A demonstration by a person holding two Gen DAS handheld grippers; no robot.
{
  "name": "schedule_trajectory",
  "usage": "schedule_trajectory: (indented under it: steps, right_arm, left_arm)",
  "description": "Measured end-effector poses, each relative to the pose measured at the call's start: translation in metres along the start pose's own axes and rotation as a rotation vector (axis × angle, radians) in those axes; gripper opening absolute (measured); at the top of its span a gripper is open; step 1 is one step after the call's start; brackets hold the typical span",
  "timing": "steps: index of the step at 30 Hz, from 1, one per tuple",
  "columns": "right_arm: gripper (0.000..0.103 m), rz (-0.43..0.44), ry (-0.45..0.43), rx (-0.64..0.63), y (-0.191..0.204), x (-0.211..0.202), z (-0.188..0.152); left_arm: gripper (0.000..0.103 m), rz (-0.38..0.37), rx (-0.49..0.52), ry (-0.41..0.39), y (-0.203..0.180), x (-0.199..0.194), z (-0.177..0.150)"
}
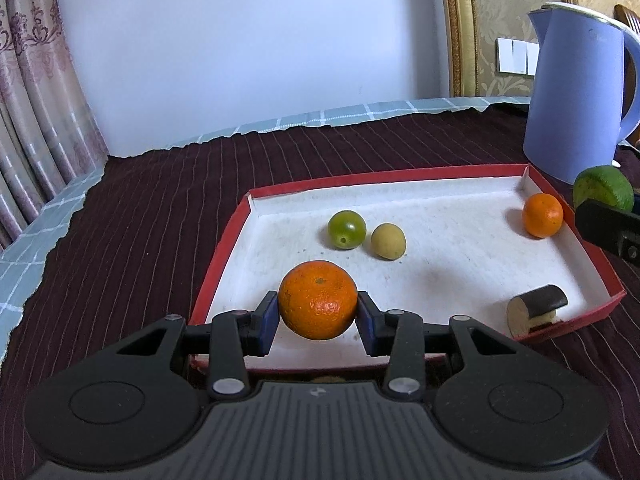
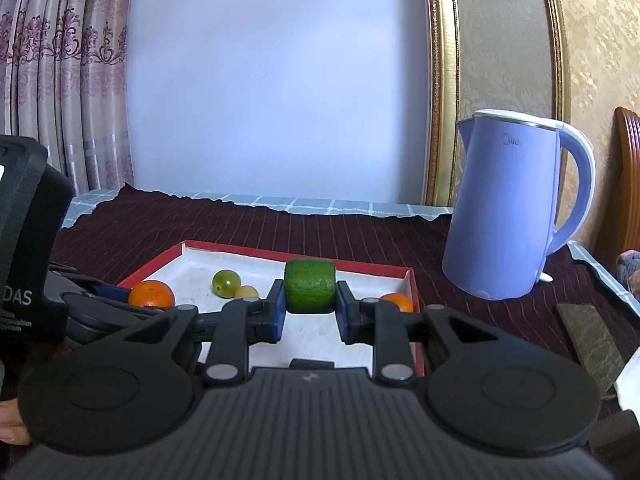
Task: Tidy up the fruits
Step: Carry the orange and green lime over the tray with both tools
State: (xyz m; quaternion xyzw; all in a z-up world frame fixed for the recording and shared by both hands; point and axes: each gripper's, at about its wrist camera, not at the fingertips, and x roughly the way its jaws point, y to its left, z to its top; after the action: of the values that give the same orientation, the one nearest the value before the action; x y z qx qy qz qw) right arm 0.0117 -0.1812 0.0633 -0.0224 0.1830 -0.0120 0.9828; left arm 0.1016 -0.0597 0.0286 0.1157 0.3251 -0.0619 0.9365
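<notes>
Your left gripper clamps the big orange over the red tray; your right gripper clamps the green fruit.

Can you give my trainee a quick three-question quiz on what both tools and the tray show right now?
1. True or false: the left tool is shut on an orange.
2. What does the right tool hold? A) a green fruit B) a banana C) nothing
3. Fill in: the red-edged tray stands in front of a blue ____.

Key:
1. True.
2. A, the green fruit.
3. Kettle.
</notes>
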Motion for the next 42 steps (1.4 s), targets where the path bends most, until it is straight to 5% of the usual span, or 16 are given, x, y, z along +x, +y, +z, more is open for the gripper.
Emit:
schedule_trajectory:
  steps: [42]
  right_arm:
    - [0.024,-0.065,0.076,0.042,-0.028,0.089,0.014]
  left_arm:
    - [0.04,0.011,0.029,0.04,-0.029,0.059,0.045]
